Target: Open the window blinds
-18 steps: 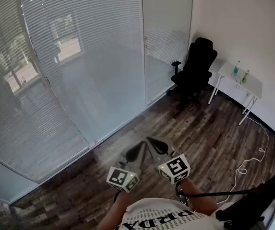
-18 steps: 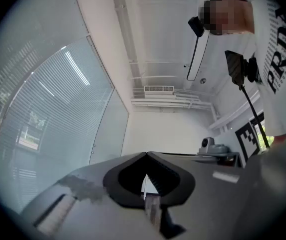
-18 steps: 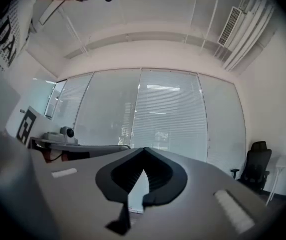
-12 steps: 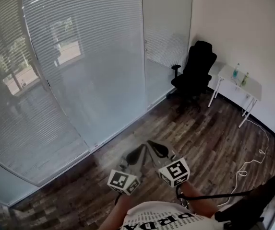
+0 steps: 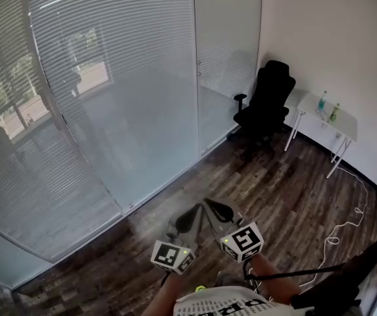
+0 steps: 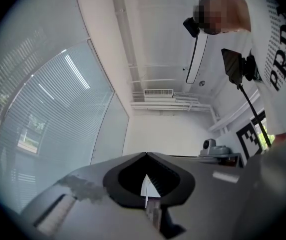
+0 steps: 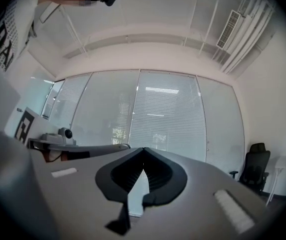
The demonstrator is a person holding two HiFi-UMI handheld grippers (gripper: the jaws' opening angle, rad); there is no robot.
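Closed white slatted blinds [image 5: 109, 78] hang behind the glass panels that fill the left and middle of the head view. They also show in the right gripper view, blinds [image 7: 167, 114], and at the left of the left gripper view, blinds [image 6: 48, 119]. Both grippers are held side by side low in the head view, well short of the glass. The left gripper [image 5: 192, 210] is shut with nothing between its jaws, as the left gripper view [image 6: 145, 154] also shows. My right gripper [image 5: 209, 203] is shut and empty too, its jaws meeting at the tip [image 7: 143, 148].
A black office chair [image 5: 267, 101] stands in the far right corner by a small white table [image 5: 326, 114] with bottles on it. A white cable [image 5: 346, 219] trails over the wood floor [image 5: 274, 183] at the right. A white wall [image 5: 326, 38] closes the right side.
The head view has drifted a little, so the chair and both grippers sit slightly lower in the picture. Both grippers stay shut and side by side.
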